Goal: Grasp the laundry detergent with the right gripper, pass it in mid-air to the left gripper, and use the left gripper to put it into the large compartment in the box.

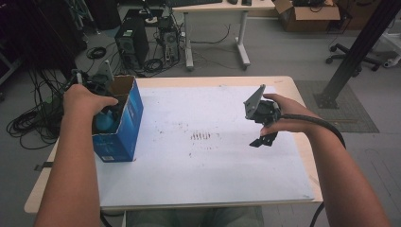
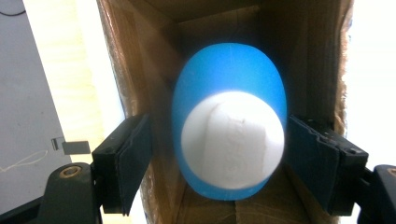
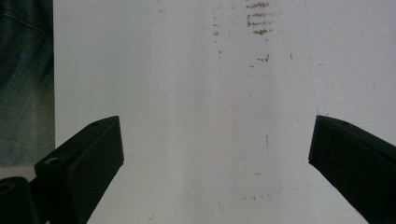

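Blue-and-white plastic egg-shaped object (image 2: 231, 140) is sitting inside the blue cardboard box (image 1: 124, 124), and I'm releasing it: my left gripper (image 2: 224, 163) is flanking it, jaws parted, seemingly clear. Right gripper (image 1: 263, 124) is hanging open beside the box; next I'm lifting the left straight out.

A light wooden desk (image 1: 302, 101) carries a large white sheet (image 1: 213, 175) that covers most of its top. On the sheet, at about nine o'clock, stands an open blue cardboard box (image 1: 124, 130). Near the sheet's centre lies a patch of small brown marks (image 1: 201, 136).
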